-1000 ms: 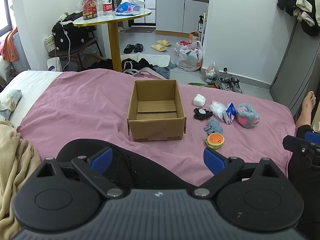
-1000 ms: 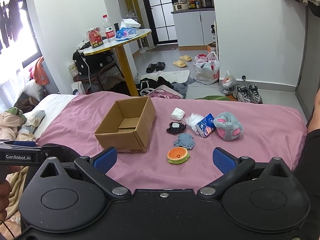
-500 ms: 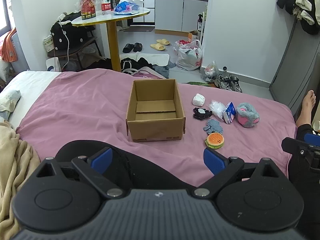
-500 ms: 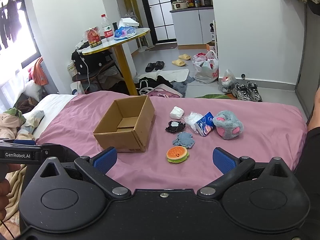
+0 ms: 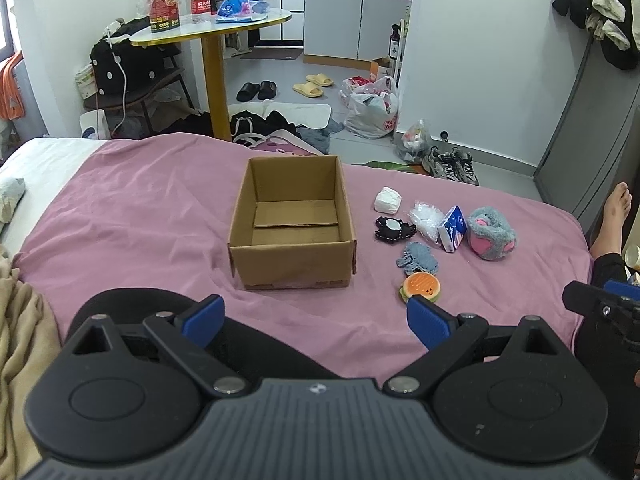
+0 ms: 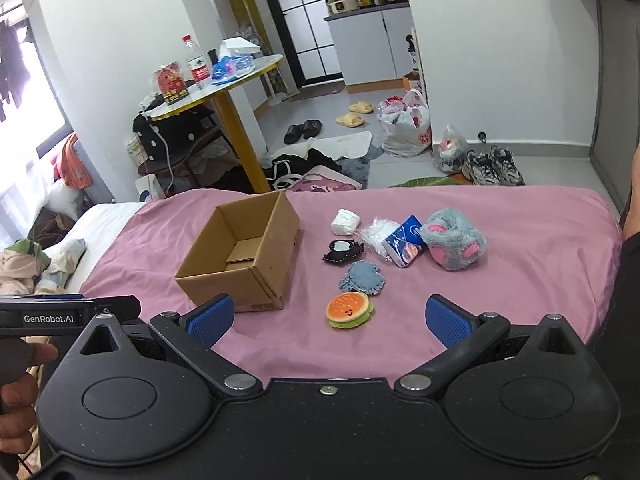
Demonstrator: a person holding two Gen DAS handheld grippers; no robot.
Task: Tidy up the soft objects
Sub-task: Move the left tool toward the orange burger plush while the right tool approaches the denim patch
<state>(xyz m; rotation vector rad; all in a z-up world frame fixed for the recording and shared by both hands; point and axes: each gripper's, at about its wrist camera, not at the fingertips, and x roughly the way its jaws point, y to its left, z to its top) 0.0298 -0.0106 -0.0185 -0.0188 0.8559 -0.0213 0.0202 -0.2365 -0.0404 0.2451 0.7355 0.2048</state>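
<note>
Nearest: left tongs (image 5: 314, 318) and right tongs (image 6: 326, 318), both spread wide, nothing held, above pink bedspread (image 5: 140, 208). Beyond: burger-shaped plush (image 6: 349, 309), blue-grey knitted piece (image 6: 363, 277), black-and-white patch (image 6: 343, 251). Left of these: open cardboard box (image 5: 294, 224), empty. Farther right: tissue pack (image 6: 404, 245), grey-pink plush (image 6: 456, 243), white wad (image 6: 345, 221).

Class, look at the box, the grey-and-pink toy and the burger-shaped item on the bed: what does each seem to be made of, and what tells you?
Box: brown corrugated cardboard, matte, with folded flaps and creased edges.
Grey-and-pink toy: plush, judging by its fuzzy pile.
Burger-shaped item: probably soft foam or rubber; smooth, slightly glossy skin with a printed face.
</note>
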